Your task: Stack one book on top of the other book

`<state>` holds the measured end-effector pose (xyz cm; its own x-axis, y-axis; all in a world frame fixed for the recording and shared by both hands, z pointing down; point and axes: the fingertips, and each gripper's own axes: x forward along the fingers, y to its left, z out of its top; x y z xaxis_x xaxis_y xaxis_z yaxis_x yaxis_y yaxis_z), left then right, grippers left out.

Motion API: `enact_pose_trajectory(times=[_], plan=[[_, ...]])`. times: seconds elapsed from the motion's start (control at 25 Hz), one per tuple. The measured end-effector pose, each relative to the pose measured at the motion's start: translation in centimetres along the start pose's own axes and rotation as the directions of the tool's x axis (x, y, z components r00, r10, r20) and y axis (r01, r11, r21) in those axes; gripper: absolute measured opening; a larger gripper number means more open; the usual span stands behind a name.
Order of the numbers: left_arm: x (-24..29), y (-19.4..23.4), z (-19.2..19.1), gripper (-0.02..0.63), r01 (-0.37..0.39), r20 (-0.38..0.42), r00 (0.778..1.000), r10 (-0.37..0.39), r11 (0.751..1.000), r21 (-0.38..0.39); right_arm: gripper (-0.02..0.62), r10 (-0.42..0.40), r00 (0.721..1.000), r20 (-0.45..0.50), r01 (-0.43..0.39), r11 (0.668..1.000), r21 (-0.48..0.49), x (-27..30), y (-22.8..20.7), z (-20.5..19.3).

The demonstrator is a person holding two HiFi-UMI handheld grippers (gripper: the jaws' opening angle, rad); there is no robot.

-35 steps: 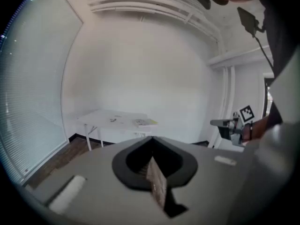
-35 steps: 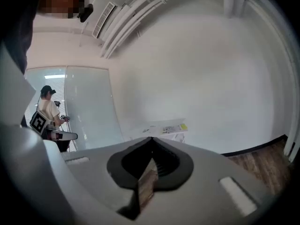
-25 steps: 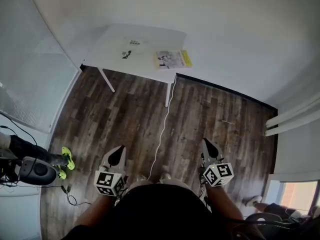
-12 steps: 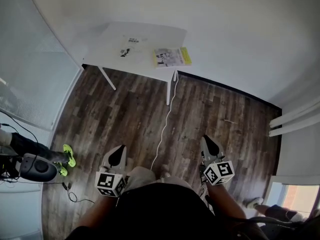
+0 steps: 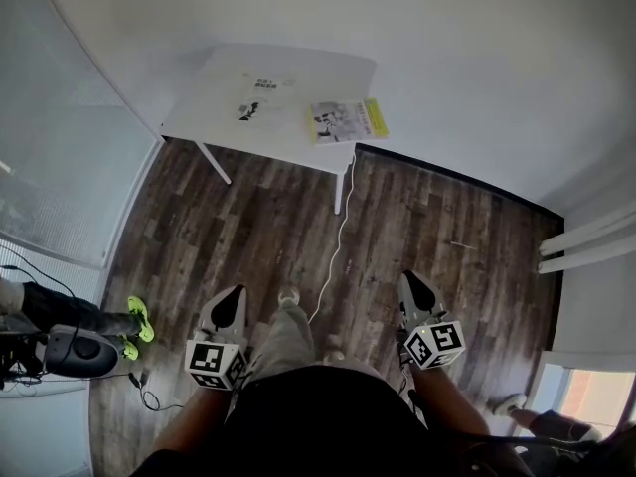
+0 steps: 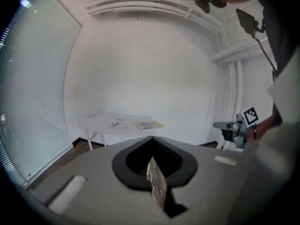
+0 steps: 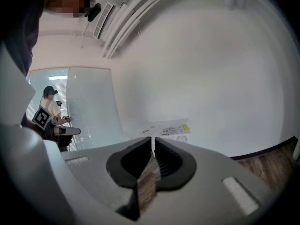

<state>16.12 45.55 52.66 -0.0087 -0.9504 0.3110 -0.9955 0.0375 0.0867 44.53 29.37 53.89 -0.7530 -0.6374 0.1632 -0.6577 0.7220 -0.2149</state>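
Floor of dark wood planks (image 5: 248, 227) stretches out ahead of both claws. At its far side, well ahead of them, a white tabletop (image 5: 308, 73) stands against the wall. A thin white cable (image 5: 333, 251) runs from the tabletop's near leg back along the floor to a spot between the two claws. On the tabletop lie the two books, side by side and apart, neither on the other. The white book (image 5: 260, 95) is roughly straight ahead of the left claw (image 5: 235, 298). The yellow-edged book (image 5: 346, 119) is ahead of the gap between the claws, on the side of the right claw (image 5: 411, 284), and sits close to the tabletop's near edge. Both claws are held low at the person's sides and point forward with their jaws pressed together on nothing. Judging from this, the stacking has not begun and the step in hand is the approach. To do it well, walk up clear of the cable and stop square to the tabletop. Spread one claw's jaws before reaching. The yellow-edged book is probably the easier pick, since its place near the edge may let a jaw slide under it. The other claw can steady the white book while the first is laid flat on top.
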Motion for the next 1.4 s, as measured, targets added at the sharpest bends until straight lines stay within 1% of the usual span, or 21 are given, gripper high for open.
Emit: enact_pose_trajectory(times=[0.2,0.44,0.64,0.8,0.96,1.04,1.16,1.24,1.32,1.4], plan=[[4.3,3.6,2.4,0.005,0.042,0.001,0.999,-0.042,0.999,0.015,0.014,-0.070,0.997,0.016,0.070,0.997,0.017,4.2,-0.5,1.6],[9.6,7.7,5.8,0.005,0.101,0.005,0.995,-0.101,0.995,0.026,0.014,-0.103,0.995,0.020,0.103,0.995,0.003,9.2,0.3,4.2],[12.5,10.1,8.1,0.005,0.141,0.024,0.990,-0.142,0.989,0.049,0.014,-0.132,0.991,0.007,0.132,0.991,0.004,12.6,0.8,4.8],[13.9,13.4,8.4,0.005,0.144,0.021,0.989,-0.145,0.989,0.042,0.014,-0.146,0.989,-0.002,0.146,0.989,0.002,16.0,1.6,5.0],[15.0,16.6,8.1,0.005,0.164,-0.002,0.986,-0.164,0.986,0.018,0.014,-0.178,0.984,0.018,0.177,0.984,0.023,19.2,2.1,6.2],[15.8,18.0,7.8,0.005,0.179,-0.016,0.984,-0.179,0.984,0.025,0.014,-0.192,0.981,0.031,0.192,0.981,0.024,20.4,2.5,6.9],[17.7,20.2,7.3,0.005,0.177,-0.049,0.983,-0.175,0.984,0.033,0.014,-0.196,0.980,0.036,0.196,0.980,0.023,21.9,3.3,7.4],[18.6,20.8,7.6,0.005,0.183,-0.050,0.982,-0.181,0.983,0.031,0.014,-0.194,0.980,0.032,0.194,0.981,0.021,22.3,3.7,7.4],[19.1,20.5,8.4,0.005,0.205,-0.034,0.978,-0.204,0.978,0.038,0.014,-0.204,0.979,0.028,0.203,0.979,0.024,22.4,3.5,7.3],[19.7,20.3,8.4,0.005,0.221,-0.036,0.975,-0.220,0.975,0.037,0.014,-0.220,0.975,0.021,0.218,0.975,0.048,22.7,3.1,7.0]])
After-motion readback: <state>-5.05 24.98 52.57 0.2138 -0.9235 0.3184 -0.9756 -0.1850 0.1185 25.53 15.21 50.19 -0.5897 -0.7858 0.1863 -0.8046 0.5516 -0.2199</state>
